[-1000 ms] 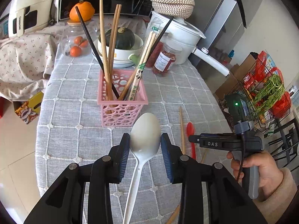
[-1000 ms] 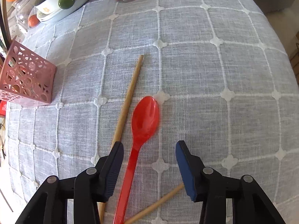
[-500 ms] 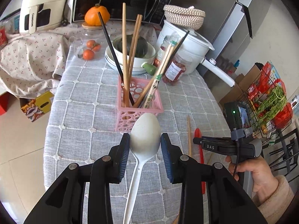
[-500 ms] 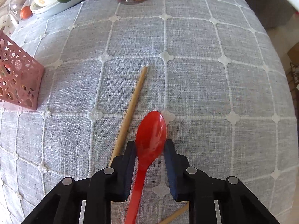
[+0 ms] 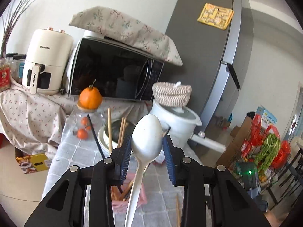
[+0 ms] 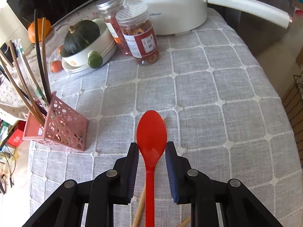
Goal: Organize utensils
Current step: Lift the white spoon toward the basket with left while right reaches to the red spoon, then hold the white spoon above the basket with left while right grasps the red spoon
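Utensils are split between both hands: a white spoon (image 5: 146,138) is clamped by its bowl between the closed fingers of the left gripper (image 5: 146,151), held above the pink basket (image 5: 130,194), which is partly hidden behind it. A red spoon (image 6: 151,132) is gripped at the bowl by the right gripper (image 6: 151,158), off the checked grey surface (image 6: 217,87). The basket, left of the red spoon, holds several chopsticks (image 6: 40,60) leaning upright. Two more wooden chopsticks (image 6: 140,208) lie on the cloth under the right gripper
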Demonstrator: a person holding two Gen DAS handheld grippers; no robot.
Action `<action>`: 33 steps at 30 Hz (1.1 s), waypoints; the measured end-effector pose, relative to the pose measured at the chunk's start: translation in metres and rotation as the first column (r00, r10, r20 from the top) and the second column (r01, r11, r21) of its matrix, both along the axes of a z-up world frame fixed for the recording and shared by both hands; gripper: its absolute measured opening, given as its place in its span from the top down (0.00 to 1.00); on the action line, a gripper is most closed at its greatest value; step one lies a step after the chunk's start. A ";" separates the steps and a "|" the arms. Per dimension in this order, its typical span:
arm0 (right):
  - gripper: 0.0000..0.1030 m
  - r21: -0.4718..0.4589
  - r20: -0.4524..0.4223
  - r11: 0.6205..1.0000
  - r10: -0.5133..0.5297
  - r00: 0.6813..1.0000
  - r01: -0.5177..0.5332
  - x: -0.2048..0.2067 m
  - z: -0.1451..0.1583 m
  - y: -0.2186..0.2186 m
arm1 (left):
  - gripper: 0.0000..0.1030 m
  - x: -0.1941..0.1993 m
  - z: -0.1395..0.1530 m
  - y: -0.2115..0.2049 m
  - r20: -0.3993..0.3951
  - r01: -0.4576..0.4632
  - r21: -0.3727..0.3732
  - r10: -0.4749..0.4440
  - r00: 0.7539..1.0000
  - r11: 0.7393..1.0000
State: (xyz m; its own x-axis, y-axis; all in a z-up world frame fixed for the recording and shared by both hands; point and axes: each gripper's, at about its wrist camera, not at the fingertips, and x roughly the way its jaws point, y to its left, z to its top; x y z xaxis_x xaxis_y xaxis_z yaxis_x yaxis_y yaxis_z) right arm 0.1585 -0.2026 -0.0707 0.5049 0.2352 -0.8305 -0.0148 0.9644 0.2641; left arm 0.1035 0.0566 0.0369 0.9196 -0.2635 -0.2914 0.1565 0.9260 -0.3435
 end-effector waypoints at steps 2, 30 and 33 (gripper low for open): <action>0.75 0.020 0.008 1.000 -0.008 1.000 0.008 -0.004 0.003 -0.007 | 0.65 0.008 -0.002 0.002 0.036 -0.031 -0.037 0.032 0.999 0.999; 0.64 0.065 -0.216 0.997 -0.025 0.976 0.040 0.048 -0.063 -0.061 | 0.66 0.055 -0.050 0.002 0.067 -0.095 -0.128 0.104 0.992 0.987; 0.63 0.030 -0.261 0.999 -0.021 0.965 0.029 0.055 -0.073 -0.058 | 0.66 0.054 -0.047 0.000 0.076 -0.088 -0.128 0.098 0.992 0.988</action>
